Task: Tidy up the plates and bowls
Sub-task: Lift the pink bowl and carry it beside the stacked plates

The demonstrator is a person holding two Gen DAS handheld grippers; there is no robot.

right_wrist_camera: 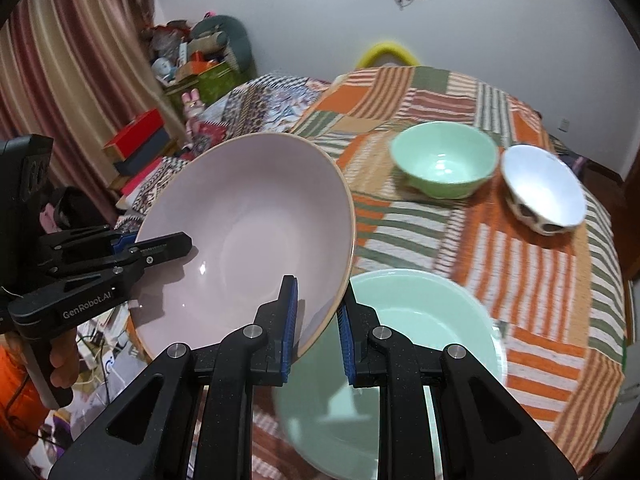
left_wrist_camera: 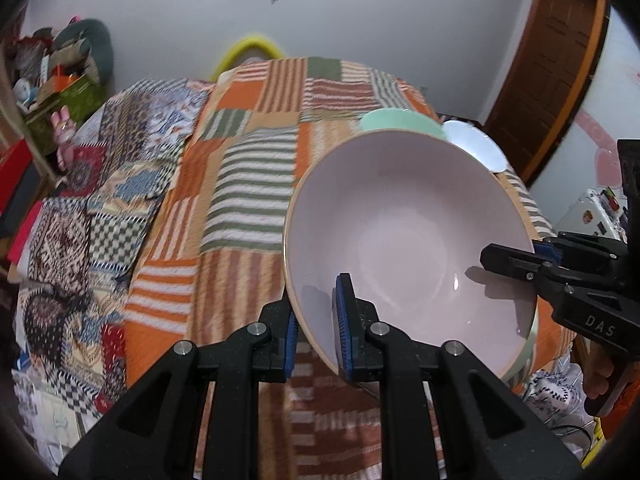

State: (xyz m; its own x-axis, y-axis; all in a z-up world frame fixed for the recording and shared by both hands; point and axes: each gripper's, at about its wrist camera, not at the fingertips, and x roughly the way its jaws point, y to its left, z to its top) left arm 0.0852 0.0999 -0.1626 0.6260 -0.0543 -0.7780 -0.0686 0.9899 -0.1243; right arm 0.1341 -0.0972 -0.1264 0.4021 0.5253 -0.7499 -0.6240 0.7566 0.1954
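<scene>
Only in right wrist view: pale green glazed plate (right_wrist_camera: 432,320) beneath large pink ceramic bowl (right_wrist_camera: 248,236) | left gripper (left_wrist_camera: 316,328), right gripper (right_wrist_camera: 316,328): both pinching opposite bowl rims

Support surface = a bed (right_wrist_camera: 532,280) w/ a patchwork quilt (left_wrist_camera: 240,184) in orange, green, rust & white striped squares. A 2nd cloth (left_wrist_camera: 132,152), blue/brown/checked patches, lies alongside on the far-left part in the left wrist view.

On the striped quilt, right wrist view: small mint-green bowl (right_wrist_camera: 444,160) upright; just beside it a white bowl (right_wrist_camera: 544,192) w/ dark-spotted outside, tilted, touching or nearly so, can't tell. Nearer, a large pale-green bowl (right_wrist_camera: 432,340) rests at the quilt's near edge. Left wrist view: green bowl (left_wrist_camera: 400,120) & white one (left_wrist_camera: 476,144) partly hidden.
</scene>
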